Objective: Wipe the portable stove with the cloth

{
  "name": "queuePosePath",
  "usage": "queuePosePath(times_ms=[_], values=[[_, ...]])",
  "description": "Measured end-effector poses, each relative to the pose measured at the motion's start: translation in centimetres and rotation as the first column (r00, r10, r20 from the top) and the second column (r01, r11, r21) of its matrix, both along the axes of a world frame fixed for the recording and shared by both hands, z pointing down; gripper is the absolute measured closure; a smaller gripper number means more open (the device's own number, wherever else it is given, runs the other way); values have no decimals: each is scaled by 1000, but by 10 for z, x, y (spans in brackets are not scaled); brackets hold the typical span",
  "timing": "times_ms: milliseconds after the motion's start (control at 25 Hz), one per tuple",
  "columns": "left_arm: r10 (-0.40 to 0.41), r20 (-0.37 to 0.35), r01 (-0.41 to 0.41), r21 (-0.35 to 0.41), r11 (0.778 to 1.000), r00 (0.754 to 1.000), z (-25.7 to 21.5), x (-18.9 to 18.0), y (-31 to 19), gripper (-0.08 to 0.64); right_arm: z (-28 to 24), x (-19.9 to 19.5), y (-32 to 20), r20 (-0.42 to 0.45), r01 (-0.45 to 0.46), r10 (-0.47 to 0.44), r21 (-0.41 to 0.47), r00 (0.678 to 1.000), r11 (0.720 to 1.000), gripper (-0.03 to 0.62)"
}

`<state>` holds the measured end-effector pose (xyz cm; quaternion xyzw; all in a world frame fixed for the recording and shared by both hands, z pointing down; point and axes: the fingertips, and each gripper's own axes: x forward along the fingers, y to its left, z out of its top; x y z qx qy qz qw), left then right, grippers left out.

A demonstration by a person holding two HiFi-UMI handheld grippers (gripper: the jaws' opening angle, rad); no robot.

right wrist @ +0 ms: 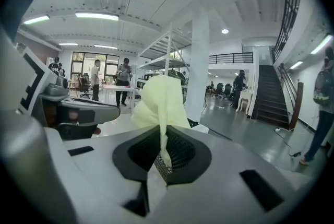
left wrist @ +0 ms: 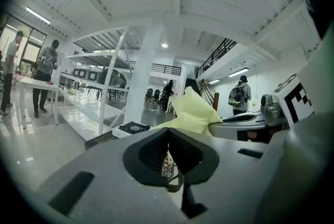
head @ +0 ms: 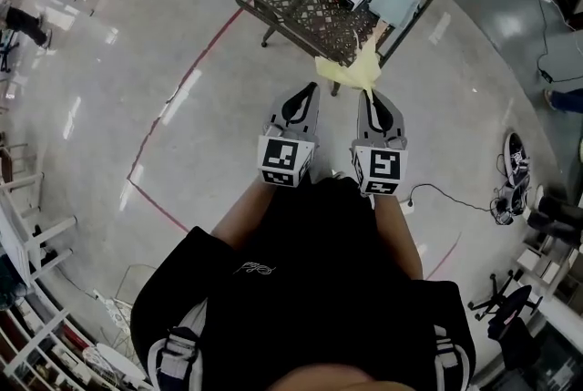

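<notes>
Cloth [head: 351,70], crumpled soft yellow, sits pinched between right gripper [head: 369,93] fingers; left gripper [head: 311,88] fingers closed, empty.

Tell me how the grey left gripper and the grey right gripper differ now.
The right gripper is shut on the pale yellow cloth; the left gripper is shut on nothing. The cloth stands up ahead of the right gripper; ahead of the left gripper the white portable stove shows. Both are grey and point the same way.
</notes>
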<state>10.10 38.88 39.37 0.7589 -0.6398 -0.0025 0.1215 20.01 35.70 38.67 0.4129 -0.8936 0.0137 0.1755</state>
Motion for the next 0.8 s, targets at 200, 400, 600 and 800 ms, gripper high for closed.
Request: queuePosePath(times_ms=[200,400,600,800], values=[[-4,-15,4,-34,999,1000,15,1,-13,543,13,6,-14,-19,-3,3,-29,1000,1000,569],[-15,0,15,-70,997,1000,26,6,-36,543,22,9,-45,-19,18,-19,-46,1000,999,569],[-55,24,57,-92,994,998,29,28,-75,543,26,27,-83,-8,91,-92,-60,996,994,569],[-128,18,129,-120,984,992,28,61,-114,541,24,58,-129,-6,191,-192,-78,981,979,569]])
